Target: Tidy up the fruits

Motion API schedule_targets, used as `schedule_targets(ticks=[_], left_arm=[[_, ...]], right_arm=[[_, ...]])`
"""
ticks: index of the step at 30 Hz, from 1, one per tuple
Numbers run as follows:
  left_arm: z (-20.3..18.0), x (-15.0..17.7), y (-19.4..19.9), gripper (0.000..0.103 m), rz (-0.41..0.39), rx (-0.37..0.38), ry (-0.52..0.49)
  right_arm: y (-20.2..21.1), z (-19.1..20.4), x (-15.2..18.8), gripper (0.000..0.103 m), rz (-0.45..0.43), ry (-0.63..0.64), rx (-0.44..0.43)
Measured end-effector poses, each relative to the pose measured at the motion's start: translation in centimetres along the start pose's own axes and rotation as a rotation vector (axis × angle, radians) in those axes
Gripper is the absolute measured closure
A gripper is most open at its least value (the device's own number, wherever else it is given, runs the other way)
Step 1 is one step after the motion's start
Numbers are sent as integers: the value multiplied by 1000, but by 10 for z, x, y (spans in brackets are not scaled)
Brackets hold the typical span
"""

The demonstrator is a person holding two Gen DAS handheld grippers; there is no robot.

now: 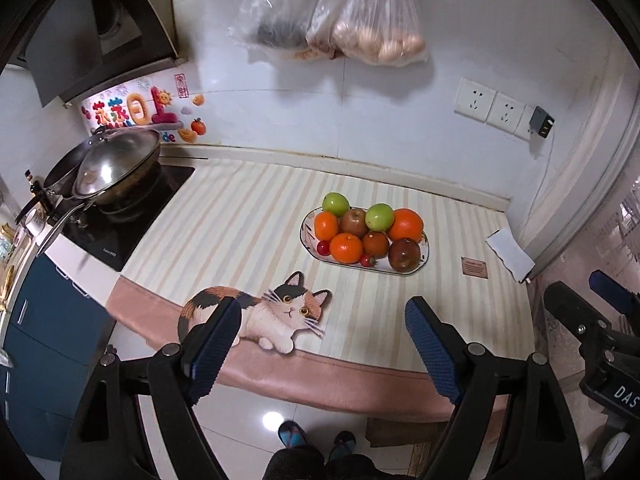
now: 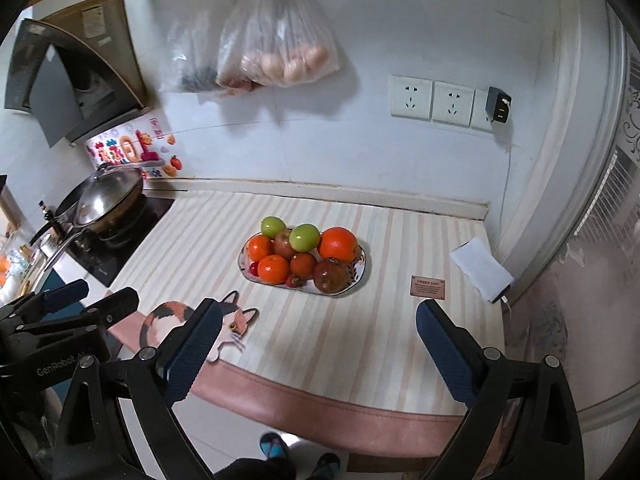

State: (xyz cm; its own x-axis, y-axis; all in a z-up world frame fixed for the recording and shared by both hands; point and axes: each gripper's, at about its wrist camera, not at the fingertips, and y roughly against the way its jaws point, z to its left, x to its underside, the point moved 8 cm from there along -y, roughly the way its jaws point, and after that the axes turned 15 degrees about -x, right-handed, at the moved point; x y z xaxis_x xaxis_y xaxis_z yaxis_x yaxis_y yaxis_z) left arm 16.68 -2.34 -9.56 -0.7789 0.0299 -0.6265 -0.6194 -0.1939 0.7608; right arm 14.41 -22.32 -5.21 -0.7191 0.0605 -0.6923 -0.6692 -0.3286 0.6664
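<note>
While both my tongs hang above the counter's near edge, nothing sits between their blue pads: my left gripper (image 1: 320, 312) stands wide and empty, and my right gripper (image 2: 320, 318) is spreading wider, also empty. Below them the striped mat (image 1: 248, 216) lies bare from its pink near border up to the plate, broken only by the printed cat (image 1: 280, 314) near the front left. The oval plate (image 1: 404, 270) rests toward the back of the counter, right of centre, with free mat on every side. On it I count two green apples (image 1: 336, 204), three oranges (image 1: 405, 225), one brown-red apple (image 1: 354, 222), a brown-orange fruit (image 1: 375, 244), a dark red one (image 1: 404, 254) and two small red fruits (image 1: 323, 246), all touching. A folded white paper (image 1: 510, 250) lies at the right edge, a small brown label (image 1: 475, 268) beside it. The wok (image 1: 116, 164) sits on the hob past the left edge.
</note>
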Motion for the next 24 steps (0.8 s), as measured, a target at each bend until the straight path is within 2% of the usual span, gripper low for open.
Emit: schedule_targets(ticks=[9, 17, 18, 19, 24], left_arm=[[19, 14, 40, 19, -47, 5, 0], [21, 24, 45, 19, -39, 28, -12], [20, 24, 43, 9, -35, 31, -16], [20, 23, 42, 4, -33, 33, -17], [19, 12, 30, 1, -54, -4, -20]], right_arm=[[43, 27, 16, 3, -27, 17, -9], [51, 40, 26, 2, -17, 3, -20], [50, 39, 27, 1, -17, -2, -18], [47, 38, 26, 1, -15, -6, -19], [34, 29, 20, 1, -18, -26, -11]])
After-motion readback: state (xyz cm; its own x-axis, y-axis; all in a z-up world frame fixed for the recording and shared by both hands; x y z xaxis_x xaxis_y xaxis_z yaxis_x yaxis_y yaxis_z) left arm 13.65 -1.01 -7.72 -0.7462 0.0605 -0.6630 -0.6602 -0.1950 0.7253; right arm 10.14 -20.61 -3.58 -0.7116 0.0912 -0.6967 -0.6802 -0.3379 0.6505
